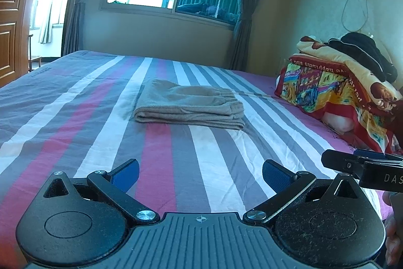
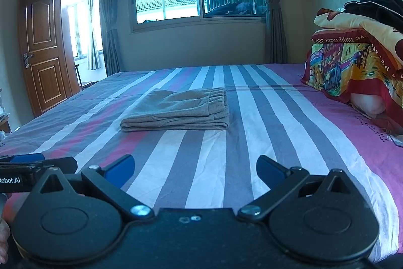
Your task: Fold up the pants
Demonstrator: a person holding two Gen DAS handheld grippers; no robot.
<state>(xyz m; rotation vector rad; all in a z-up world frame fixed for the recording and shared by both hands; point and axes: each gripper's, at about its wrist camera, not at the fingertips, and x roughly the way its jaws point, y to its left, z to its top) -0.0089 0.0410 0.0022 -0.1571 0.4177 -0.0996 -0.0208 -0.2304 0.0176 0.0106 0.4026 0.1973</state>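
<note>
1. The tan pants (image 1: 189, 106) lie folded in a flat stack on the striped bed (image 1: 75, 102), waistband toward the pillow end.
2. The left claw (image 1: 200, 174) hovers well short of them, jaws spread wide, holding nothing.
3. The right claw (image 2: 195, 169) sits beside it, likewise wide apart and empty.
4. A pile of colourful bedding (image 2: 352, 62) rests at the bed's right.

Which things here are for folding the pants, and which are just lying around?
For the job:
- folded beige fleece pants
- left tongs, open
- right tongs, open
- striped purple, grey and white bedsheet they lie on

Just lying about:
- colourful printed quilt stack
- black fuzzy garment on top
- grey curtains
</note>
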